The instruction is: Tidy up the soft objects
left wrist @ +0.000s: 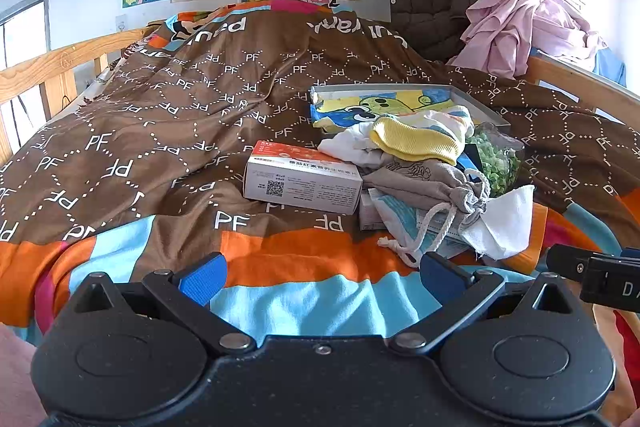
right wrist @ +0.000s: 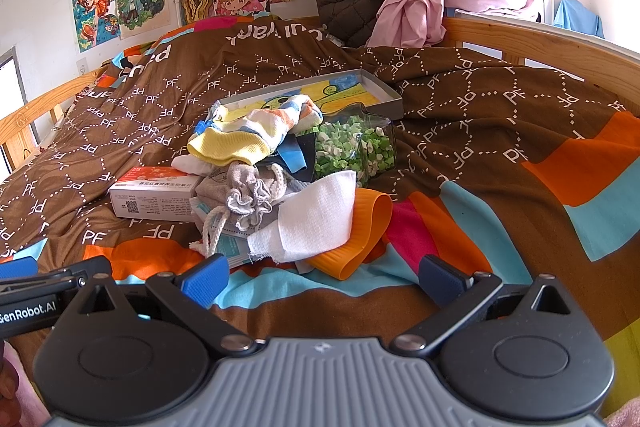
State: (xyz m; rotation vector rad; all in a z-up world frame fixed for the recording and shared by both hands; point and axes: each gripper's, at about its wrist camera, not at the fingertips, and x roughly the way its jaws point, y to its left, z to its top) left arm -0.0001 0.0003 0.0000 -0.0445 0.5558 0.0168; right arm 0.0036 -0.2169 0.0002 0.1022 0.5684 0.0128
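Observation:
A heap of soft things lies on the bed: a yellow knit piece [left wrist: 414, 141] [right wrist: 228, 145], a striped cloth [right wrist: 280, 123], a grey drawstring pouch [left wrist: 432, 183] [right wrist: 244, 193], a white cloth [left wrist: 502, 223] [right wrist: 312, 223] and face masks [left wrist: 400, 219]. An orange silicone piece [right wrist: 360, 231] lies under the white cloth. My left gripper [left wrist: 320, 277] is open, low over the quilt just short of the heap. My right gripper [right wrist: 324, 277] is open too, close in front of the white cloth. Neither holds anything.
A white and orange carton [left wrist: 300, 179] [right wrist: 154, 197] lies left of the heap. Behind it sit a shallow grey box [left wrist: 480, 99] [right wrist: 384, 95] with a drawing and a clear bag of green bits [left wrist: 498, 155] [right wrist: 352, 147]. Wooden bed rails [left wrist: 40, 71] [right wrist: 540, 39], a brown jacket and pink clothes border the bed.

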